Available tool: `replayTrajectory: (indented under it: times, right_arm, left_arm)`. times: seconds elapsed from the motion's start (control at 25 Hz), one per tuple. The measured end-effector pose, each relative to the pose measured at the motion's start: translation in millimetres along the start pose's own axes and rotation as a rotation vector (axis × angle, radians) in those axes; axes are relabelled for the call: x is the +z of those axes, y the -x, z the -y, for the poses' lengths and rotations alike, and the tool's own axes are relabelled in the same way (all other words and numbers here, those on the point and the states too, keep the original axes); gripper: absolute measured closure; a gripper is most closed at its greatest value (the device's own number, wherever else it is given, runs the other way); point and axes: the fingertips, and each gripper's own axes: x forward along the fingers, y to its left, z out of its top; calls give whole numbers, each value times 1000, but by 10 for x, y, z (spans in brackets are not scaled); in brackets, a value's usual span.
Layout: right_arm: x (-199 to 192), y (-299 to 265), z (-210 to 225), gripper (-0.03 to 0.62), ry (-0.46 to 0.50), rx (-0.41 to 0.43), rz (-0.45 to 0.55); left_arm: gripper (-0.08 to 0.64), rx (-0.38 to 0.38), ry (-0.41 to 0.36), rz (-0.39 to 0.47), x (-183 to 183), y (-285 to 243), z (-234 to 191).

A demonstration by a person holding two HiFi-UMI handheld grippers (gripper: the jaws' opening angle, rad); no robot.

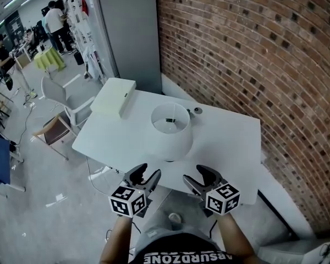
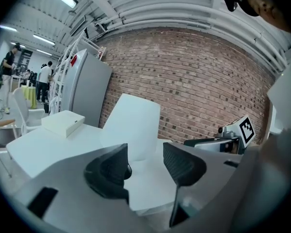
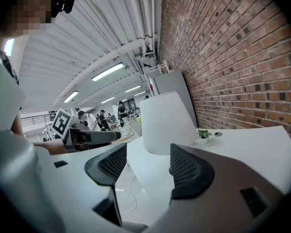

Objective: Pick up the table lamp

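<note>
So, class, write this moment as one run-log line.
stage: approach | left claw: open, empty | right claw: open, empty | white cone-shade table lamp: upright on white rectangular table, untouched

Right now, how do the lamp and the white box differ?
The lamp stands upright near the front edge; the box lies flat at the far left corner. The lamp's shade is round and tapered; the box is rectangular. Both are white, on the table.

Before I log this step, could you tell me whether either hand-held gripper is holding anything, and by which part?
Nothing is held: the left hand-held gripper and the right hand-held gripper are open, short of the lamp.
</note>
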Motion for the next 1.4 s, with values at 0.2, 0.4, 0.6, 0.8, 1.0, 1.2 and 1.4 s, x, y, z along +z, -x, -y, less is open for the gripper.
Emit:
replayTrajectory:
  times: [0.2, 0.4, 0.6, 0.8, 1.0, 1.2, 1.4]
  right_arm:
    - [-53, -131, 146, 330, -30, 6, -14]
    - [-132, -263, 294, 316, -76, 6, -40]
    - [-145, -369, 444, 304, -127, 12, -47]
    - [-154, -495, 590, 293, -174, 13, -59]
    - [-177, -621, 691, 293, -226, 45, -80]
    - [-203, -731, 747, 293, -271, 62, -108]
    - [-222, -779, 864, 293, -334, 52, -95]
  left_arm:
    - [339, 23, -17, -34, -50, -144, -146]
    - [331, 21, -21, -74, -71, -264, -283]
    - [325, 17, -4, -118, -117, -396, -485]
    - [324, 3, 19, -150, -151, -520, -705]
    - [324, -27, 63, -189, -209, -643, -878]
    - [324, -81, 192, -251, -278, -727, -1026]
    - [324, -167, 245, -248, -263, -794, -1060]
